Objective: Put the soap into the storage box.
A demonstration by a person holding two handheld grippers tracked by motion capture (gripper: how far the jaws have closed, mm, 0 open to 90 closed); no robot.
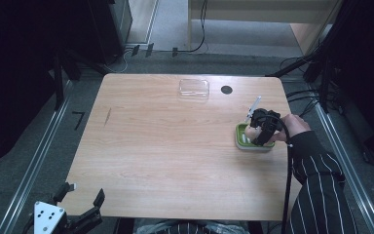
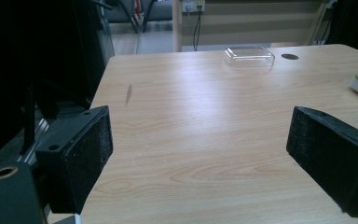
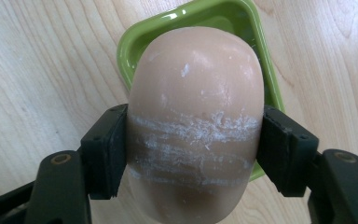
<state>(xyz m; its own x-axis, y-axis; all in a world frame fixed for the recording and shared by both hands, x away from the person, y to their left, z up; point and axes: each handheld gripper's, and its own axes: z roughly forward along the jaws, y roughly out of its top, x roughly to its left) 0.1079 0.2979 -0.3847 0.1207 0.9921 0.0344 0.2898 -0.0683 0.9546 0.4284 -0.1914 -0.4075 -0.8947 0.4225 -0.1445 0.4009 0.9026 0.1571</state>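
The right gripper (image 3: 193, 154) pinches a peach bar of soap (image 3: 196, 116) between its jaws over the green soap dish (image 3: 135, 44), while the left gripper (image 2: 200, 158) is spread wide with nothing between.

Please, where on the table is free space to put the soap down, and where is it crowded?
Most of the table is bare: the whole left half, the middle, and the near edge in front of the open left gripper. Bare wood also lies between the clear lid and the green dish. It is crowded only around that dish, where the right gripper holds the soap.
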